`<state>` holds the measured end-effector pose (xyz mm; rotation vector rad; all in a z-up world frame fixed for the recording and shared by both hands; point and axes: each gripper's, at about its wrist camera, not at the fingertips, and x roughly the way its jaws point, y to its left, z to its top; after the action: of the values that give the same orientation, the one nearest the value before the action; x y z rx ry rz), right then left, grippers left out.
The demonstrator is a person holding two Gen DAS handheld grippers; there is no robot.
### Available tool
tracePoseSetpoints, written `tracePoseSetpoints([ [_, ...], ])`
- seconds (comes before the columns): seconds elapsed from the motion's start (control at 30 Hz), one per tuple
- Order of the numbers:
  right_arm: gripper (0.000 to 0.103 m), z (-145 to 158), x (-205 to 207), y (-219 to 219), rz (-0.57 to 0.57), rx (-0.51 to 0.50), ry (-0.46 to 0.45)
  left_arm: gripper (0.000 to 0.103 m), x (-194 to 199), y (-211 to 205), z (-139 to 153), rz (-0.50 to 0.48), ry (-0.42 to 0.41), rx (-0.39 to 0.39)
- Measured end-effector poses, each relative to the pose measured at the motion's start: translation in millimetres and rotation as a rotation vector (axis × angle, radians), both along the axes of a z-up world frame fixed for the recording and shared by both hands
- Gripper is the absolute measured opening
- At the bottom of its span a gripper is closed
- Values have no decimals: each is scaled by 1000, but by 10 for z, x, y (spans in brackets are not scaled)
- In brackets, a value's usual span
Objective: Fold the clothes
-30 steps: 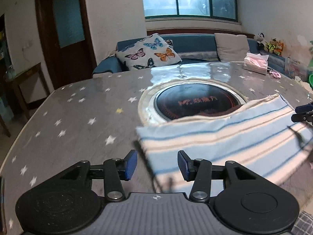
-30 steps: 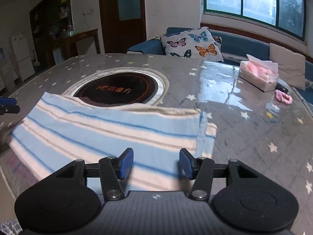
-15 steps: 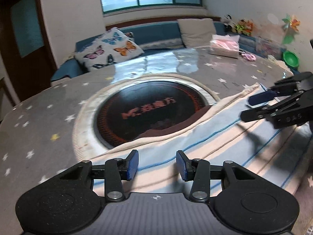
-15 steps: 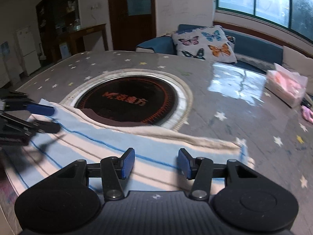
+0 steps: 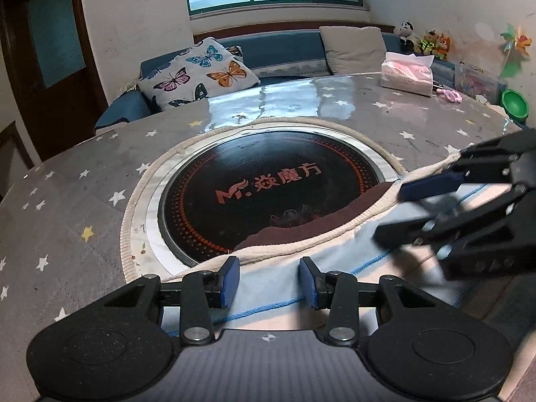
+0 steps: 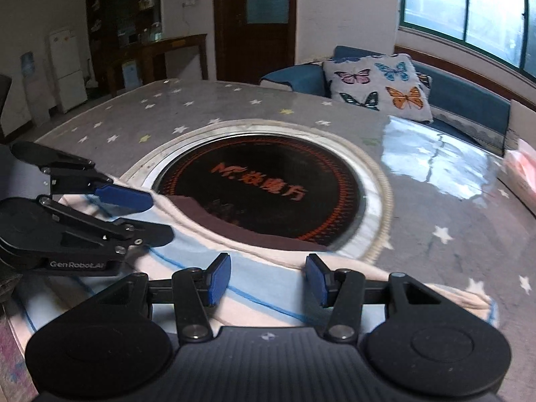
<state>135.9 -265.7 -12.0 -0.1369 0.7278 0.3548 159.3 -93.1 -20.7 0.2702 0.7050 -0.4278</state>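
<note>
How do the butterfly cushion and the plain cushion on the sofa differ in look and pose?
The butterfly cushion is white with coloured butterflies; the plain cushion is beige with no print. The butterfly cushion sits at the sofa's left end, tilted on a corner; the plain cushion sits further right and stands straighter. Both lean against the blue backrest, beyond the table.

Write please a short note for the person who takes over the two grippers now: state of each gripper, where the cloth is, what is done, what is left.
Left gripper: jaws closing, over the striped cloth near its far hem; pads not yet pressing it.
Right gripper: open, also over the cloth, nothing held.
Cloth: lies on the star-patterned table, its far edge over the round black cooktop.
Done: both grippers are placed at the far edge.
Left: grip the edge with both, probably fold it toward you, then smooth.
</note>
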Motion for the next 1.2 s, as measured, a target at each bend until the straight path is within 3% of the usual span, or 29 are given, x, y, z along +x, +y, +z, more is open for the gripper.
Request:
tracePoseSetpoints([
  [0.2, 50, -103, -24, 159, 45, -46, -17, 43, 38, 63, 8, 26, 5, -16],
  [0.93, 48, 7, -152, -1005, -300, 42, -39, 45, 47, 86, -3, 36, 3, -13],
  [1.2, 46, -36, -227, -1253, -340, 67, -25, 50, 58, 107, 1, 48, 4, -13],
])
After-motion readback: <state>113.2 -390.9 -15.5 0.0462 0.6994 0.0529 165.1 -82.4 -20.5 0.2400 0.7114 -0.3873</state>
